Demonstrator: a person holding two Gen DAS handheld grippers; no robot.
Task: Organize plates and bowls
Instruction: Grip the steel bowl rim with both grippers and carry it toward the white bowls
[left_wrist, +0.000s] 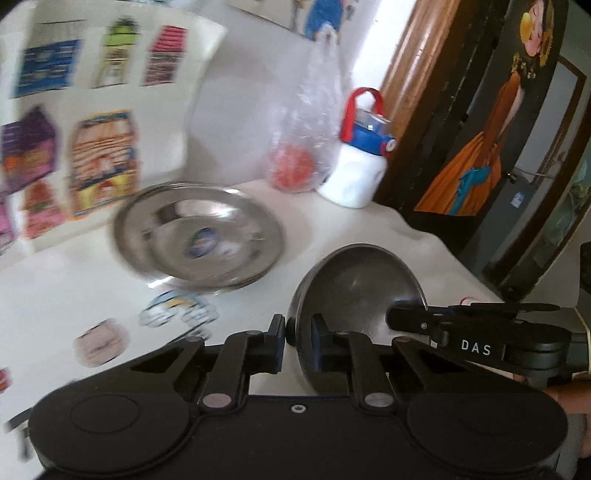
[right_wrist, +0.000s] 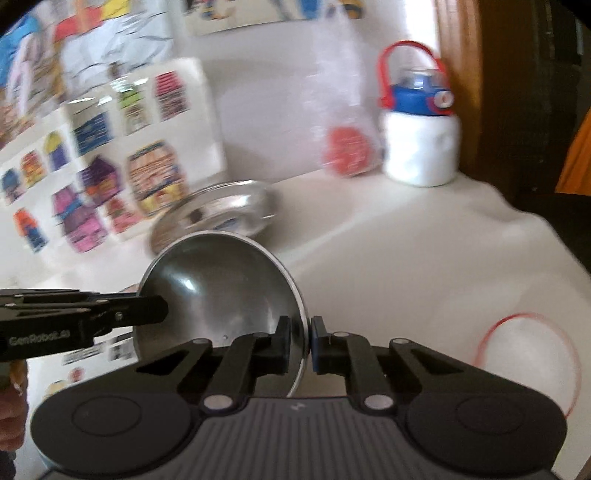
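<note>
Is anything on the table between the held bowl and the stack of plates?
Nothing visible. Both tools, left and right, grip the bowl, and only bare table separates it from the plates.

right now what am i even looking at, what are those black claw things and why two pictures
They are two hand-held grippers, one in each of a person's hands, each with a camera looking along its fingers. One picture is from the left gripper, the other from the right gripper. Both are shut on the rim of one steel bowl, from opposite sides. On the white table sit stacked steel plates, a plastic bag holding something red, and a white bottle.
</note>
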